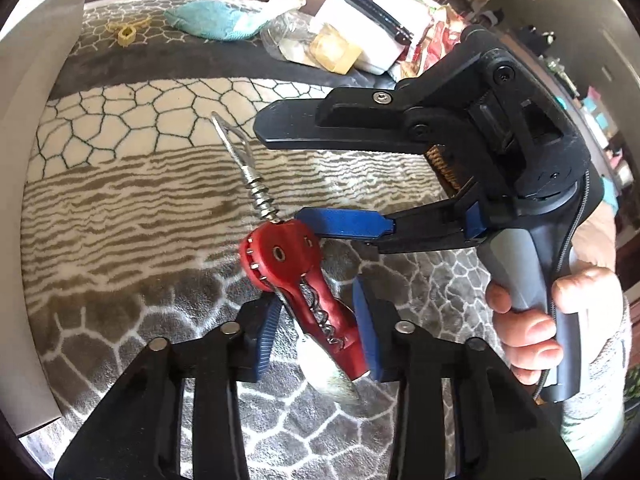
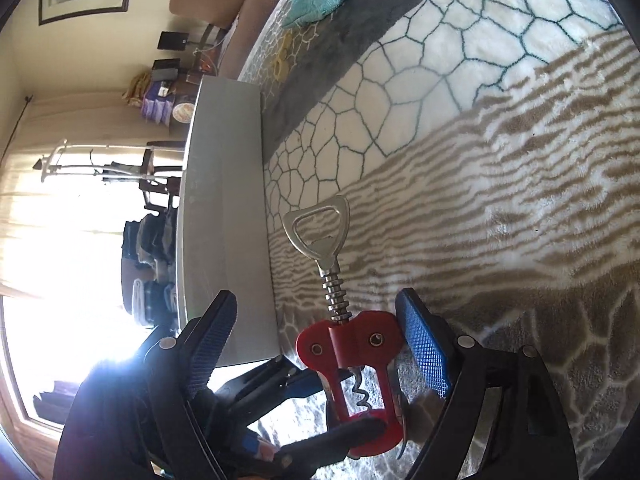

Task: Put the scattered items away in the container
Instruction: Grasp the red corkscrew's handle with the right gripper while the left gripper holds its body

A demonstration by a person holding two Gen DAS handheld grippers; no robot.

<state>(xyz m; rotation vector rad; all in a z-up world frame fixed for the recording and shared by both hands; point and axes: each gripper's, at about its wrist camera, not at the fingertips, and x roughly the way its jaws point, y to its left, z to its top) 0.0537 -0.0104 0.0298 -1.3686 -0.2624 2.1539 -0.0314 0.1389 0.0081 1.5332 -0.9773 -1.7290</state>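
Nearest the left wrist lens: left gripper (image 1: pixel 318 330), its blue pads narrowed onto the lower body of the red corkscrew (image 1: pixel 304 284). The right-hand pad lies flat against the red frame; the ribbed one sits at the folded metal arm, contact there hard to confirm. I read this as a hold, jaws nearly closed.

The corkscrew is lifted clear of the patterned blanket (image 1: pixel 160 208), tilted, its bottle-opener handle (image 2: pixel 318 234) pointing away from the hand (gripped low, so the long end leads).

Right gripper (image 2: pixel 320 344) stands wide open, straddling the corkscrew's red head. One pad tip (image 1: pixel 340 222) sits right against the head in the left view; the upper finger is well apart, so it holds nothing. Probable purpose: steadying or about to take over the item.

Container: the pale wall (image 2: pixel 224 208) at the blanket's edge may be it; interior not visible. Corkscrew is not yet over it.
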